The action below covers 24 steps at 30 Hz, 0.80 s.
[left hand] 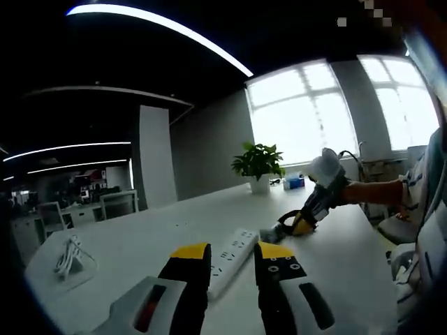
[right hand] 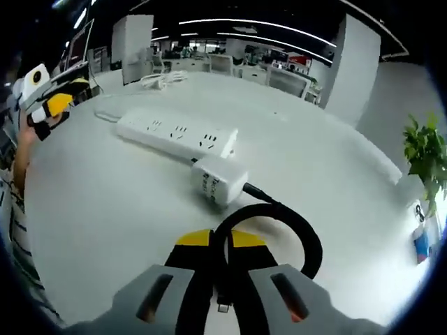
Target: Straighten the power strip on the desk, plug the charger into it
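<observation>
Right claw (right hand: 211, 246) pinches the cable (right hand: 307, 241), dragging the charger (right hand: 218, 180) toward the strip (right hand: 174, 134); left claw (left hand: 232, 257) hovers parted, empty, over the counter (right hand: 105, 202).

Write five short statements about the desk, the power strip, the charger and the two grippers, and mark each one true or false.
1. The charger is plugged into the power strip. False: it lies on the desk beside one end of the strip, in no socket.
2. The right gripper is shut on the black cable that runs to the charger. True.
3. The left gripper grips the power strip. False: its jaws stand apart, with the strip's near end beyond them.
4. A potted plant stands at the far end of the desk, near the windows. True.
5. A coiled white cable lies on the desk, away from the strip. True.
</observation>
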Motion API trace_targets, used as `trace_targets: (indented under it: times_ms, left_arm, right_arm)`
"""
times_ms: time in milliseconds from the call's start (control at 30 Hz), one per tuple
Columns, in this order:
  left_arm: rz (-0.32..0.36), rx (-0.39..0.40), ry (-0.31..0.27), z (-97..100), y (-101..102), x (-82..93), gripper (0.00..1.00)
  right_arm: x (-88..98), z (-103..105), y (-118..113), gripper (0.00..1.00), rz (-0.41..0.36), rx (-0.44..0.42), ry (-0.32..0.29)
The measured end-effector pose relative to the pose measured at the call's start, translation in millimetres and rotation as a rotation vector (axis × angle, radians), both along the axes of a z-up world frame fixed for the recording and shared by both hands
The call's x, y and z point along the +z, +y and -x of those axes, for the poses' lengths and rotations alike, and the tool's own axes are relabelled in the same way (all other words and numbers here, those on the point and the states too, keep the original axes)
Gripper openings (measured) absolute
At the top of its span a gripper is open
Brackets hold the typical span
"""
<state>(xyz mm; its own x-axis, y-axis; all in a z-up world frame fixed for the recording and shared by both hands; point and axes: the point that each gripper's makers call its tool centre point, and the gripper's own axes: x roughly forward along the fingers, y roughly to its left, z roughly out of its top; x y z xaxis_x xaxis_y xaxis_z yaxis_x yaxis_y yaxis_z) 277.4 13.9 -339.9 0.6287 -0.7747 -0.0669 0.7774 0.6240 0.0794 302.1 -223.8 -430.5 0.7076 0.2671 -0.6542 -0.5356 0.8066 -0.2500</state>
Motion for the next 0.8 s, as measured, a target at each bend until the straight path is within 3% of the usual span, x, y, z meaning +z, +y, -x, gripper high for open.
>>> trace_targets:
  times_ms: [133, 300, 467, 800]
  left_arm:
    - [-0.009, 0.003, 0.009, -1.9, 0, -3.6, 0.25]
    - [-0.029, 0.006, 0.028, -7.1, -2, -12.2, 0.25]
    - [-0.087, 0.019, 0.046, -13.7, -9, -27.8, 0.24]
    - [-0.151, -0.072, 0.008, -9.7, -59, -20.2, 0.23]
  right_arm:
    - [3.4, -3, -2, 0.05, 0.134, 0.04, -0.066]
    - [11.3, -6, 1, 0.05, 0.2, 0.082, -0.133]
    - [15.1, -5, 6, 0.05, 0.203, 0.114, -0.157]
    - [25.1, -5, 14, 0.05, 0.353, 0.178, -0.252]
